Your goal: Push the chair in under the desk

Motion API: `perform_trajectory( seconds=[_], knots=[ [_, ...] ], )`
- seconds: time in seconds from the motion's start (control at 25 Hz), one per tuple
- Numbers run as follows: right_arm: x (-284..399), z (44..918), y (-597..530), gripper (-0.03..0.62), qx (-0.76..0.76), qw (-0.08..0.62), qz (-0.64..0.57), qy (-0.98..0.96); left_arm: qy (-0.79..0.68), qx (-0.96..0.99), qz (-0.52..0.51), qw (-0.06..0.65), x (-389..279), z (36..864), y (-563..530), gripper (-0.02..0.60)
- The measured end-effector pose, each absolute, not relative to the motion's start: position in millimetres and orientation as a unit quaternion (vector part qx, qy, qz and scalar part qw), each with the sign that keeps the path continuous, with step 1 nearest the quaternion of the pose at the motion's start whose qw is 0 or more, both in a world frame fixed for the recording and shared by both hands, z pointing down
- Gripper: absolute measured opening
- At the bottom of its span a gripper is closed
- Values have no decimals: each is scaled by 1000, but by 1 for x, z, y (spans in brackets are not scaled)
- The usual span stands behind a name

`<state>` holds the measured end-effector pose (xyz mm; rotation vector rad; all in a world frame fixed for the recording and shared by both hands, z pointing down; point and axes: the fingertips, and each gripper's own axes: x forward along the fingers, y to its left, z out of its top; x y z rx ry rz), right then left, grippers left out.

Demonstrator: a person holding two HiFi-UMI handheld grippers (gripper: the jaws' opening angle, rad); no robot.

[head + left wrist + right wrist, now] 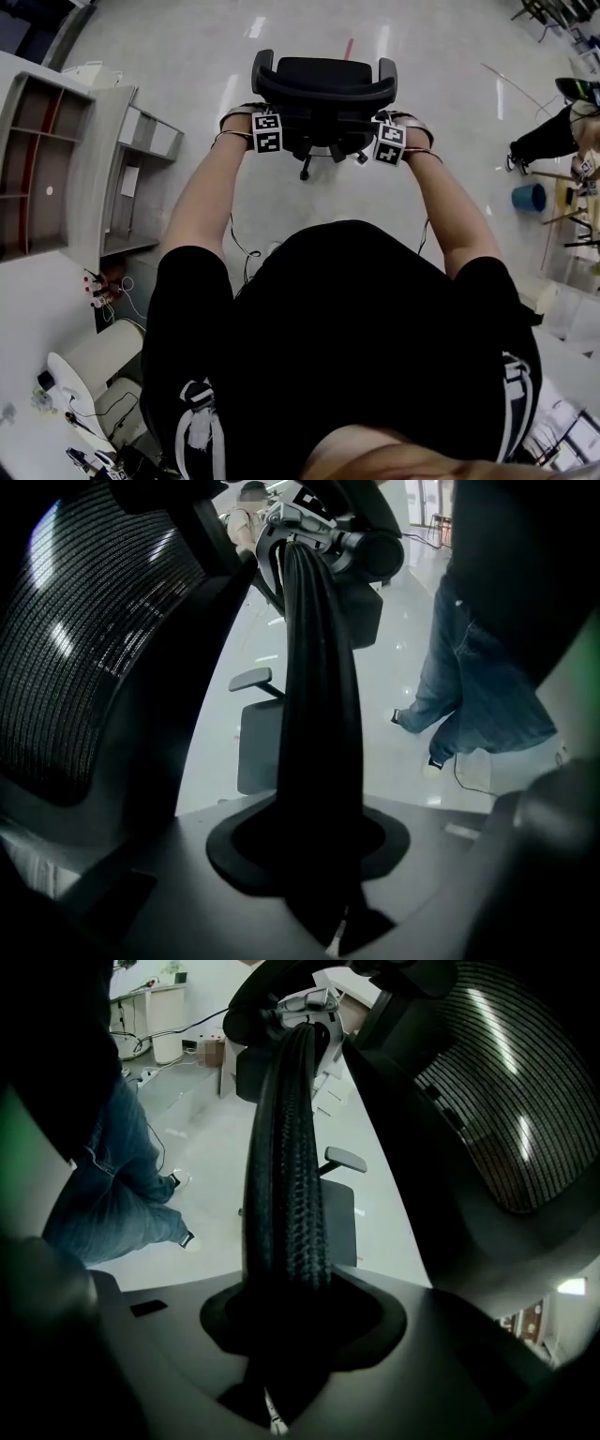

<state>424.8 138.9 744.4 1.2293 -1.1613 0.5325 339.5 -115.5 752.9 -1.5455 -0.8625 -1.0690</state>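
Observation:
A black office chair [323, 89] stands on the pale floor ahead of me in the head view, its back towards me. My left gripper [270, 120] is at the left edge of the backrest and my right gripper [386, 131] at the right edge. In the left gripper view the backrest's black side rim [319, 667] runs up between the jaws, which are shut on it, with the mesh back [84, 658] to the left. The right gripper view shows the same: the ribbed rim [286, 1176] is clamped, mesh [497, 1101] at the right. A grey desk with shelves [89, 159] stands at the left.
A person in blue jeans [469, 686] [112, 1185] stands on the floor beyond the chair. Another grey chair [258, 742] [337, 1213] sits further off. A blue bucket [530, 197] and a seated person [553, 136] are at the right; a white table [37, 309] with cables is at the lower left.

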Motion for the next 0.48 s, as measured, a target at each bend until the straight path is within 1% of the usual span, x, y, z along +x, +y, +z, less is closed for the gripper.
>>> perform_trajectory(
  seconds=[0.48],
  knots=[
    [368,740,34,122,484,648,180,-560,-296,-672,-492,468,235,747,-199,114]
  ],
)
